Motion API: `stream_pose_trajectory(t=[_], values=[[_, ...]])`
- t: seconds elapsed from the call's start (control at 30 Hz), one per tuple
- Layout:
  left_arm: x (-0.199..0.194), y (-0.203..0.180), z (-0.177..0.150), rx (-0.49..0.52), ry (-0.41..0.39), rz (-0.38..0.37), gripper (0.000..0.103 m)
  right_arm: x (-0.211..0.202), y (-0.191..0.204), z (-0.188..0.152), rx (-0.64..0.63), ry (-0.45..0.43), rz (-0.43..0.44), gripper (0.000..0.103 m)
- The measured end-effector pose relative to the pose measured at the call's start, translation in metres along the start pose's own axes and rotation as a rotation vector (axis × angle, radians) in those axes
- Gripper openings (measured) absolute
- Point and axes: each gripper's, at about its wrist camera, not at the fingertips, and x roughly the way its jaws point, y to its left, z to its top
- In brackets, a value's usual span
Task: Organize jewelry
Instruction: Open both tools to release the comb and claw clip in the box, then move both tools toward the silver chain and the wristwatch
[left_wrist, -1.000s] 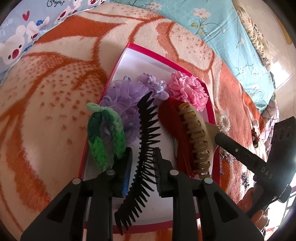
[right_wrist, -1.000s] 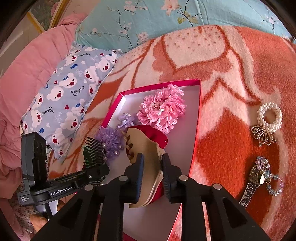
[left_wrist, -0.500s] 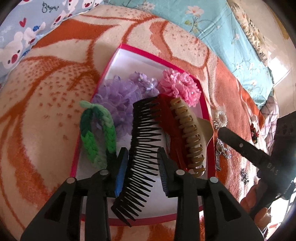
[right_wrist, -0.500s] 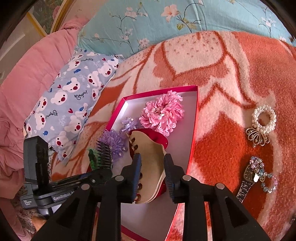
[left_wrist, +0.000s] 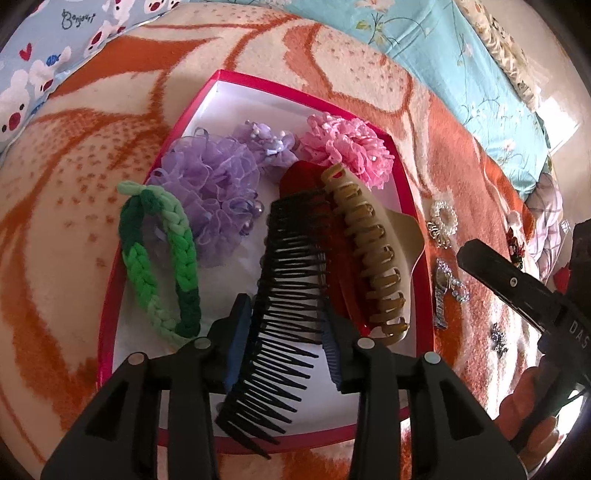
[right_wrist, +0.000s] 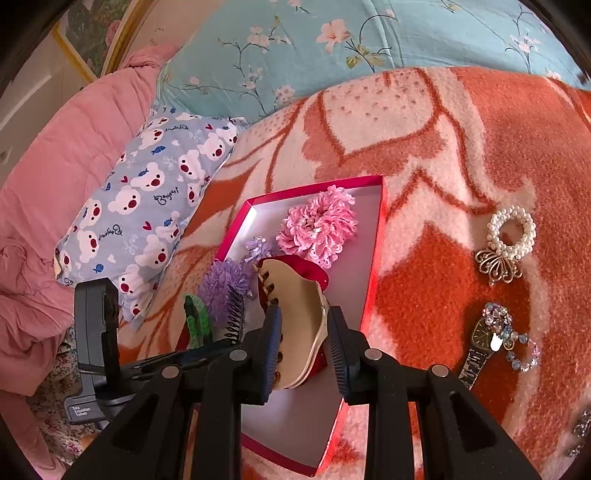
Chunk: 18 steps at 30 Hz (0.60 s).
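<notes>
Left wrist view: left claw is standing apart around the black comb, pads not pressing it, comb lying inside the red box. Right claw is also sitting apart, straddling the beige hair clip resting in that box.

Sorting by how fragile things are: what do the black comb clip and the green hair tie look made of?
Black comb clip: apparently hard plastic, with thin rigid glossy teeth. Green hair tie: soft braided fabric or yarn, matte, with visible plaits in several greens.
</notes>
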Motion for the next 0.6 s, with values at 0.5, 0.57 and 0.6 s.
stream_pose_trajectory(t=[0.5, 0.57, 0.6], values=[[0.002, -0.012, -0.003, 0.018, 0.022, -0.004, 0.049, -0.031, -0.030, -0.012, 0.044, -0.021, -0.021, 0.033], [-0.001, -0.015, -0.004, 0.022, 0.017, -0.009, 0.049, -0.037, -0.036, -0.014, 0.052, -0.024, -0.031, 0.033], [-0.004, -0.016, -0.004, 0.025, 0.012, -0.012, 0.050, -0.040, -0.039, -0.015, 0.053, -0.026, -0.035, 0.035]])
